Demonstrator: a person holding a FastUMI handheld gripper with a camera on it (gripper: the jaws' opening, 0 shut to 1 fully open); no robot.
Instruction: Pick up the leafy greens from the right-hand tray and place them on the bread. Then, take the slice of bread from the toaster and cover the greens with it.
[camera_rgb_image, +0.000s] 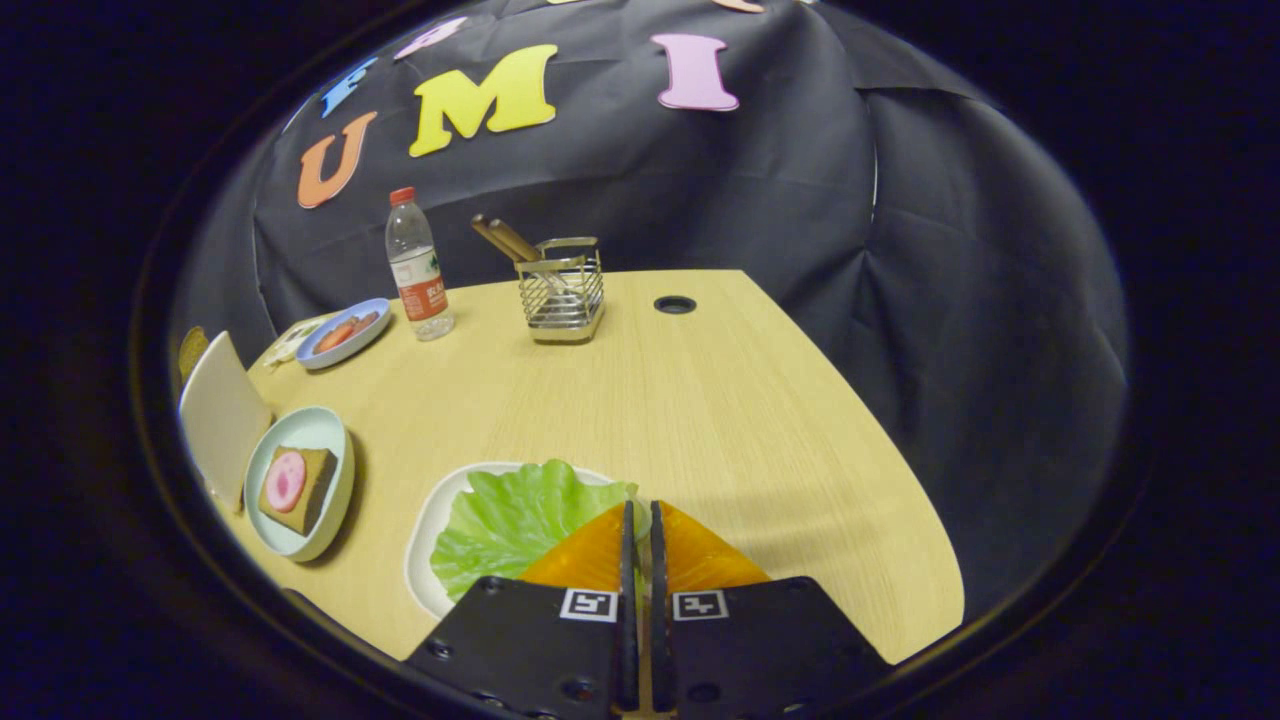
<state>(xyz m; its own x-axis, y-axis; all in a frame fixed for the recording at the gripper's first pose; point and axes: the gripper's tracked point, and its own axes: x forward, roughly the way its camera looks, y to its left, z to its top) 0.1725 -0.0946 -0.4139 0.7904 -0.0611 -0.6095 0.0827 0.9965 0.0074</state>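
A green lettuce leaf (510, 520) lies on a white tray (425, 545) just left of my fingers. My gripper (640, 508) is closed to a thin slit at the leaf's right edge, and a pale bit of leaf shows at the tips, pinched between them. Further left, a pale green plate (325, 430) holds a brown bread slice (305, 495) topped with a round pink slice (285, 480). Behind that plate stands a white toaster (222, 415) with a brown bread slice (191, 350) sticking out of its top.
Across the wooden table (700, 400) stand a water bottle (417, 270), a wire basket (562, 295) with brown sticks in it, and a blue plate (343, 333) with food. A round cable hole (675, 304) sits near the far edge. The table's right edge runs close beside the fingers.
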